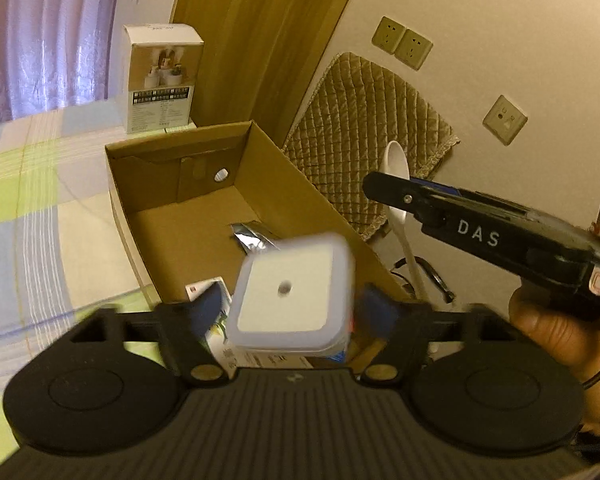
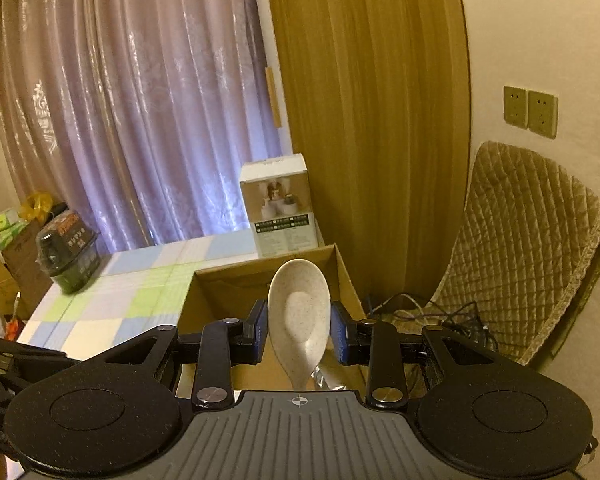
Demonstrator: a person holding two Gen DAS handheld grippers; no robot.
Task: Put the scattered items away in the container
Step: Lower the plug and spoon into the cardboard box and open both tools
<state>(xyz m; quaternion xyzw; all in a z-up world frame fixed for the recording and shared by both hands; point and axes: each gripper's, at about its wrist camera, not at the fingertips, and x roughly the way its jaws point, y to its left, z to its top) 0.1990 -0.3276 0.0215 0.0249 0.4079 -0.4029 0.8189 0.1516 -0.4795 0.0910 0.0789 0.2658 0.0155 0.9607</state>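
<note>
An open cardboard box (image 1: 188, 208) (image 2: 228, 280) stands on the checked tablecloth, with a silver foil packet (image 1: 252, 236) and a printed carton (image 1: 224, 348) inside. A white square plug-in light (image 1: 288, 296), blurred by motion, hangs over the box's near end between the blue pads (image 1: 210, 312) of my left gripper (image 1: 292, 310). The pads stand just clear of its sides. My right gripper (image 2: 299, 332) (image 1: 384, 186) is shut on a speckled white spoon (image 2: 300, 312) (image 1: 398, 160), held above the box's right wall with its handle pointing down.
A white product box (image 1: 160, 80) (image 2: 278, 204) stands behind the cardboard box. A dark jar (image 2: 68, 252) sits at the table's left edge. A quilted cushion (image 1: 372, 140) leans on the wall at right, with cables (image 2: 440, 312) below it. Dark-framed glasses (image 1: 432, 276) lie beside the box.
</note>
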